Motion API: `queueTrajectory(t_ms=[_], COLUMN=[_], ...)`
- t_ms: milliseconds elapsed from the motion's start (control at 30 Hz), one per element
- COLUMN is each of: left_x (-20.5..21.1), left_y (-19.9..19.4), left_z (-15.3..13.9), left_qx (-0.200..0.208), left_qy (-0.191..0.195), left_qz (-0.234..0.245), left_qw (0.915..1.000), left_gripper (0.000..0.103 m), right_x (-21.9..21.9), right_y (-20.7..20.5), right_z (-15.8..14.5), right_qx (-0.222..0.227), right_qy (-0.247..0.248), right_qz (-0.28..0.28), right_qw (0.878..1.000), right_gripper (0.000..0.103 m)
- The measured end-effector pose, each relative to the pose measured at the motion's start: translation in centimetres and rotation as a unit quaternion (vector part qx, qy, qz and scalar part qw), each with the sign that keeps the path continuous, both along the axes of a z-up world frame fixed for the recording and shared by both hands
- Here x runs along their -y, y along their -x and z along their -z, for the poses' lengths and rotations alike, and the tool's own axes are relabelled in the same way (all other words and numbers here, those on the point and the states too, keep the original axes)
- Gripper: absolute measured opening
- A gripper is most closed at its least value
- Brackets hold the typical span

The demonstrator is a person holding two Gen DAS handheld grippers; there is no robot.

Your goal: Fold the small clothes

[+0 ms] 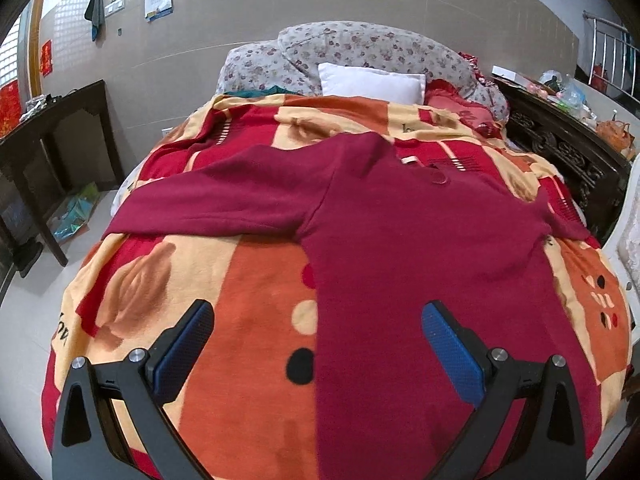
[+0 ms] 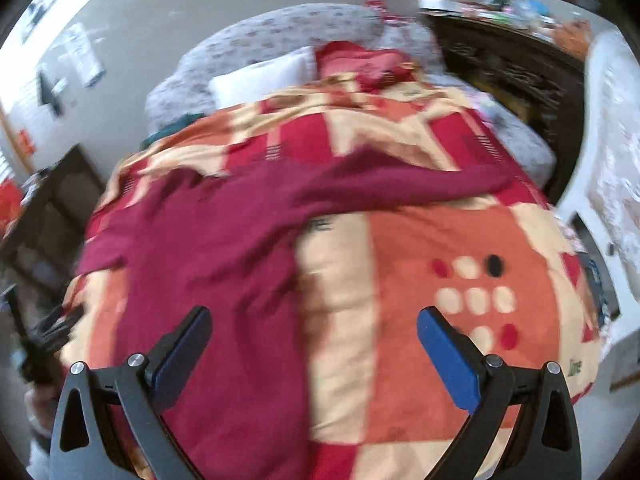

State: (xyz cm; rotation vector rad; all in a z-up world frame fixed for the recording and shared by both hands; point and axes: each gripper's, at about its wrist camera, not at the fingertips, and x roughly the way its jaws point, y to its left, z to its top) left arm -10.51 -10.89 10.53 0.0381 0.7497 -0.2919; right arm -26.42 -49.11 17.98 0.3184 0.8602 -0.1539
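Observation:
A dark red long-sleeved top (image 1: 420,240) lies spread flat on a bed with a red, orange and cream blanket (image 1: 248,280). One sleeve (image 1: 224,200) stretches out to the left. My left gripper (image 1: 316,320) is open and empty, hovering above the top's lower left edge. In the right wrist view, which is blurred, the same top (image 2: 208,240) lies to the left with its other sleeve (image 2: 400,184) stretched to the right. My right gripper (image 2: 314,324) is open and empty above the top's lower right edge.
A white pillow (image 1: 372,82) and a floral quilt (image 1: 360,48) lie at the head of the bed. A dark wooden table (image 1: 56,132) stands on the left and a dark carved cabinet (image 1: 560,140) on the right. A white chair (image 2: 612,160) stands by the bed's right side.

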Motion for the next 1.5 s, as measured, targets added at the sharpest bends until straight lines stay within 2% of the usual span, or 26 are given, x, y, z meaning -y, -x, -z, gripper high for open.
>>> queueTrajectory(t_ms=[67,133,233,467,633,800,967,1333,1500], left_x=[0.5,0.8,1.4,2.1,2.1,2.5,2.7,4.0,5.2], left_y=[0.2,0.4,0.4,0.1,-0.4,-0.6,-1.1,-2.4,-3.0], left_z=[-0.3,-0.4,-0.4,-0.4,-0.2,0.3,0.9,2.1,2.8], left_qx=[0.009,0.015,0.017,0.02,0.017,0.02,0.012,-0.006,-0.008], left_qy=[-0.006,-0.012,-0.01,-0.014,-0.007,-0.02,-0.018,-0.014,-0.028], left_qz=[-0.003,-0.005,-0.008,-0.011,-0.018,-0.015,-0.016,-0.014,-0.008], left_qw=[0.9999,0.9998,0.9998,0.9997,0.9997,0.9995,0.9997,0.9998,0.9995], left_gripper=[0.103,0.103,0.103,0.103,0.103,0.103,0.103,0.103,0.103], right_x=[-1.7,-4.1,-6.6,-10.6,-13.6,-14.5,-14.5,-13.0,-12.6], right_y=[0.0,-0.8,-1.9,-6.0,-8.3,-9.5,-10.5,-12.1,-13.1], right_z=[-0.9,-1.5,-1.5,1.4,2.8,4.4,5.7,7.4,8.4], right_qx=[0.007,0.01,0.027,0.036,0.04,0.041,0.027,0.024,0.02], right_qy=[-0.025,-0.013,0.026,0.047,0.113,0.111,0.095,0.07,0.067], right_qz=[-0.039,-0.066,-0.07,-0.069,-0.071,-0.062,-0.069,-0.043,-0.034], right_qw=[0.999,0.998,0.997,0.996,0.99,0.991,0.993,0.996,0.997], right_gripper=[0.103,0.103,0.103,0.103,0.103,0.103,0.103,0.103,0.103])
